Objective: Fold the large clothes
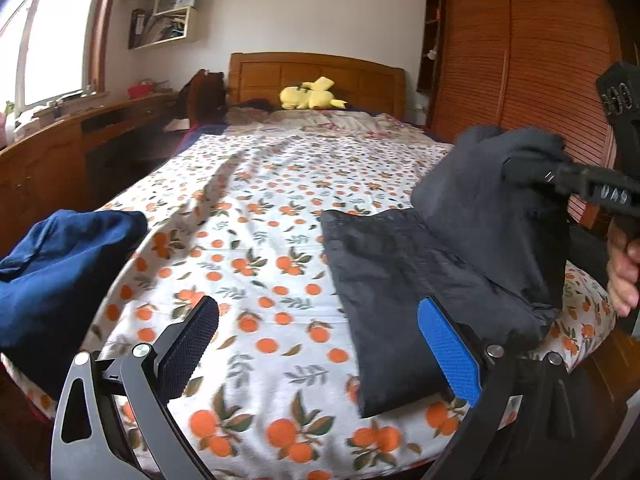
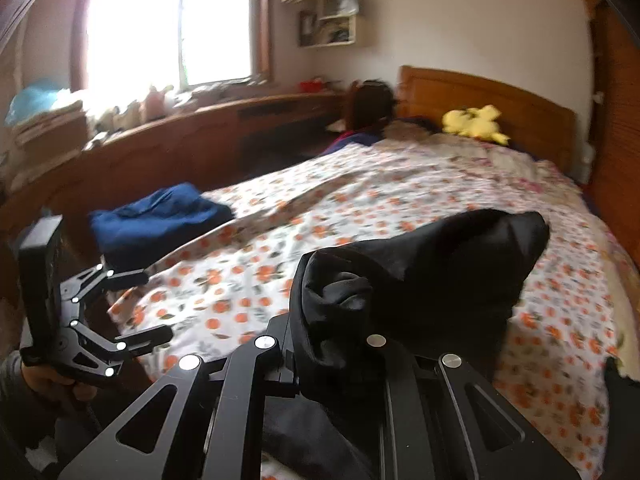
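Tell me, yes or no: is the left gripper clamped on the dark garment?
No. The left gripper stands with its jaws wide apart above the bedsheet, while the right gripper pinches the dark garment.

Bed (image 1: 256, 208) filling mid-frame, dark garment (image 1: 420, 280) on it at lower right, its far part lifted in the right gripper (image 1: 520, 170), second garment (image 1: 60, 272) heaped at left edge, plush toy (image 1: 310, 98) by headboard (image 1: 316, 76) at top, left gripper (image 1: 316, 348) at bottom, wardrobe (image 1: 520, 60) upper right
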Motion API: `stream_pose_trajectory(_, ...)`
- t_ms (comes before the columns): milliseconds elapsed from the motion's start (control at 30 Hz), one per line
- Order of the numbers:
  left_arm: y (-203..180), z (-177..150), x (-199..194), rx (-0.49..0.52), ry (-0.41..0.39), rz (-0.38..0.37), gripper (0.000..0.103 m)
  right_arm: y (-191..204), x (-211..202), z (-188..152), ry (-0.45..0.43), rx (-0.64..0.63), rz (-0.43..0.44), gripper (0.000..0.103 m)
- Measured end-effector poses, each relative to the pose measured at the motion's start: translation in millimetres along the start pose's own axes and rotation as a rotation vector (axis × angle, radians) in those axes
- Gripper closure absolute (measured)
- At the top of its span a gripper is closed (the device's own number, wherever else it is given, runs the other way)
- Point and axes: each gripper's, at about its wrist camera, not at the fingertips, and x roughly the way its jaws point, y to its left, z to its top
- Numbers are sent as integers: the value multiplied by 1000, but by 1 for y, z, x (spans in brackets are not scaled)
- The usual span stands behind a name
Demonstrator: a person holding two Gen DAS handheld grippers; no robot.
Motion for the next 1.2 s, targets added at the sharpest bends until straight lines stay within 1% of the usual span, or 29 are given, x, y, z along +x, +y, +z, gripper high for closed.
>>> stream_pose_trajectory(67, 7, -1, -5, -4, -4, 16, 3, 12, 17, -3, 28, -7, 25, 91)
stream_pose_trajectory(167, 12, -1, -11, -10, -9, 31, 3, 23, 46, -16, 105, -2, 62, 89)
stream_pose_trajectory(267, 17, -1, -15, -15, -9, 45, 3, 23, 58, -30, 144, 26, 95, 84)
stream_pose_trajectory(300, 19, -2, -17, -17, -8, 47, 3, 25, 58, -32, 144, 32, 102, 80)
stream_pose_trajectory(367, 19, -2, -18, -20, -9, 50, 3, 28, 50, -32, 127, 28, 108, 67)
stream_pose_trajectory(400, 19, -2, -19, -21, -9, 51, 3, 28, 45, -31, 117, 28, 107, 59)
stream_pose_trajectory(467, 18, -3, -21, -26, -11, 50, 3, 28, 36, -26, 98, 31, 104, 54)
stream_pose_trajectory(533, 16, -2, -22, -30, -15, 45, 3, 27, 27, -22, 84, 32, 105, 55)
stream_pose_trajectory(600, 11, -1, -22, -29, -18, 37, 3, 24, 16, -19, 61, 21, 82, 55)
stream_pose_trajectory(667, 6, 1, -21, -25, -20, 29, 3, 16, 6, -17, 45, 23, 64, 57)
stream_pose_trajectory(800, -9, 8, -16, -17, -31, -2, 3, -7, -10, -25, 37, 30, -4, 68)
stream_pose_trajectory(933, -23, 14, -8, -13, -50, -46, 3, -32, -12, -46, 99, 44, -83, 77)
stream_pose_trajectory(1033, -34, 19, 0, -8, -60, -78, 3, -44, -8, -65, 153, 53, -109, 77)
stream_pose_trajectory(1100, -39, 20, 5, -10, -65, -98, 3, -49, -4, -76, 186, 67, -108, 77)
stream_pose_trajectory(1200, -42, 19, 13, -24, -66, -127, 3, -50, 3, -95, 224, 102, -77, 77)
